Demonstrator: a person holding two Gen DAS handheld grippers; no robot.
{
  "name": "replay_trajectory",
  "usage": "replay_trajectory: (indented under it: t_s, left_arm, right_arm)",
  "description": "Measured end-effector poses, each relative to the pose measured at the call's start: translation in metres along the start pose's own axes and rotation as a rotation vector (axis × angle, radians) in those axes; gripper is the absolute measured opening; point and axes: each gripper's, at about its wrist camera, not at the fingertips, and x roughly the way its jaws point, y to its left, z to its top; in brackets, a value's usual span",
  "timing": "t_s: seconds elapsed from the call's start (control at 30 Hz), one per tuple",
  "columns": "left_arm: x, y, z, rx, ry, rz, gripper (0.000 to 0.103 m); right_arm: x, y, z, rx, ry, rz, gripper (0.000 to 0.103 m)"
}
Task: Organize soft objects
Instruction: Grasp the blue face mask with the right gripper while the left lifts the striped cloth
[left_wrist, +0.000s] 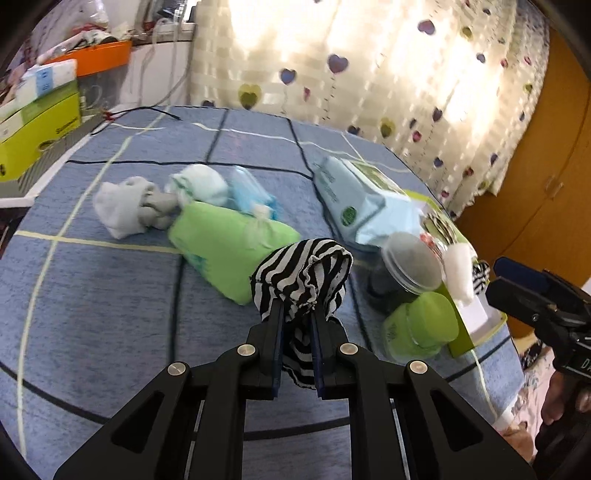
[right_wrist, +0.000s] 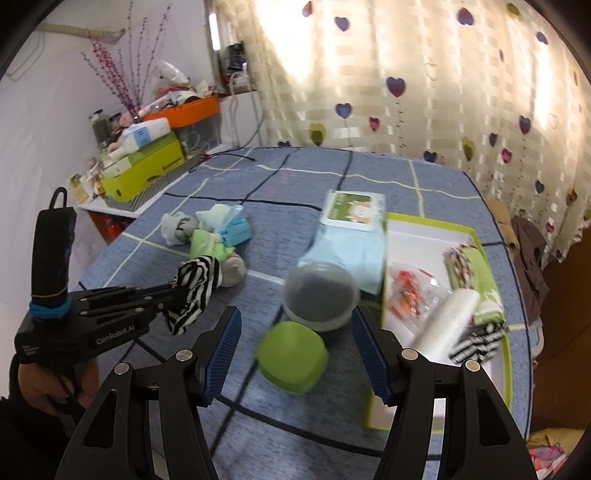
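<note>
My left gripper is shut on a black-and-white striped sock, which is lifted above the blue checked tablecloth. From the right wrist the same sock hangs from the left gripper at the left. Behind it lie a green cloth bundle, a grey-white sock, a pale mint roll and a blue tissue pack. My right gripper is open, with nothing held, above two jars. A green-rimmed box holds a white roll, another striped sock and folded green cloth.
A clear-lidded jar and a green-lidded jar stand beside the box. A wipes pack lies behind them. A cluttered shelf with a lime box sits at the far left; a heart-print curtain hangs behind the table.
</note>
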Motion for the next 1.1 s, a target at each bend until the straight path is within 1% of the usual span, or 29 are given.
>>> replay_trajectory:
  t_s: [0.17,0.43,0.63,0.77,0.87,1.03,1.1]
  left_arm:
    - [-0.01,0.025,0.003,-0.048,-0.029,0.023,0.013]
    - [-0.015,0.06,0.007,-0.117,-0.053,0.052,0.013]
    - [-0.017,0.081,0.008,-0.15,-0.063,0.063,0.013]
    - [-0.015,0.091,0.009,-0.165,-0.066,0.063,0.013]
    - [-0.014,0.096,0.01,-0.173,-0.065,0.062,0.013]
    - [-0.011,0.102,0.01,-0.185,-0.059,0.063,0.013]
    - [-0.009,0.103,0.01,-0.186,-0.056,0.061,0.013]
  right_arm:
    - [0.019,0.019,0.013,-0.029,0.017,0.034,0.062]
    - [0.06,0.045,0.047,-0.015,0.026,0.108,0.062]
    - [0.104,0.066,0.068,-0.011,0.077,0.143,0.06]
    - [0.133,0.07,0.079,0.011,0.118,0.138,0.049]
    - [0.15,0.069,0.086,0.03,0.142,0.129,0.045]
    - [0.178,0.063,0.092,0.071,0.196,0.12,0.034]
    - [0.186,0.061,0.09,0.089,0.221,0.134,0.022]
